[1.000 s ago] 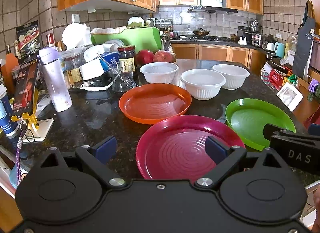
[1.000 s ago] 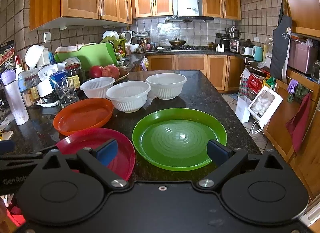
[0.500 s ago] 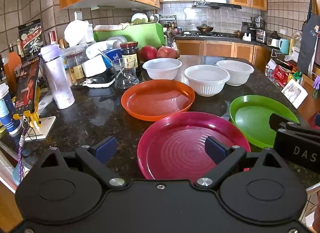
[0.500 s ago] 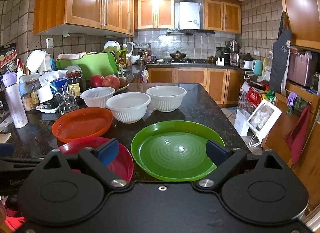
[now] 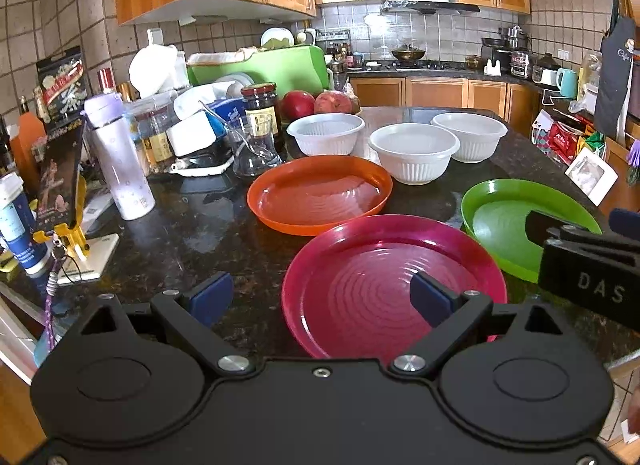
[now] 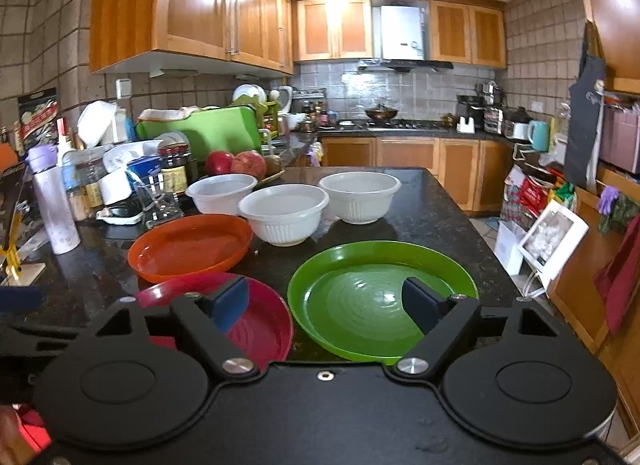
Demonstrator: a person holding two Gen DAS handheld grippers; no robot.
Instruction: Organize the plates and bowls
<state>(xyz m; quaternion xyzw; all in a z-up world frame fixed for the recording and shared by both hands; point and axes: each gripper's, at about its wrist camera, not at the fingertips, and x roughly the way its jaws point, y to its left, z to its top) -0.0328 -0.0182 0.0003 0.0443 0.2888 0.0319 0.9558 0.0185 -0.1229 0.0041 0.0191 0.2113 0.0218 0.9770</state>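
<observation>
Three plates lie on the dark stone counter (image 5: pixel 192 233): a red plate (image 5: pixel 394 285) nearest, an orange plate (image 5: pixel 320 193) behind it, a green plate (image 5: pixel 504 221) at the right. Behind them stand three white bowls (image 5: pixel 326 137) (image 5: pixel 414 151) (image 5: pixel 470 135) in a row. My left gripper (image 5: pixel 320 297) hangs open over the red plate's near left rim, holding nothing. My right gripper (image 6: pixel 325 303) hovers over the near rim of the green plate (image 6: pixel 360 305); its jaws are closing and the pads touch nothing. The red plate (image 6: pixel 260 325) lies under its left finger.
The counter's left side is crowded: a lilac bottle (image 5: pixel 120 161), a dark jar (image 5: pixel 262 109), a glass (image 5: pixel 256 145), a phone on a yellow stand (image 5: pixel 60 185), red fruit (image 5: pixel 316 103). The counter drops to the floor at right (image 6: pixel 488 249).
The right gripper's fingers have drawn closer together, and its view has tipped up a little, so the plates sit lower in the frame. The left gripper has kept still.
</observation>
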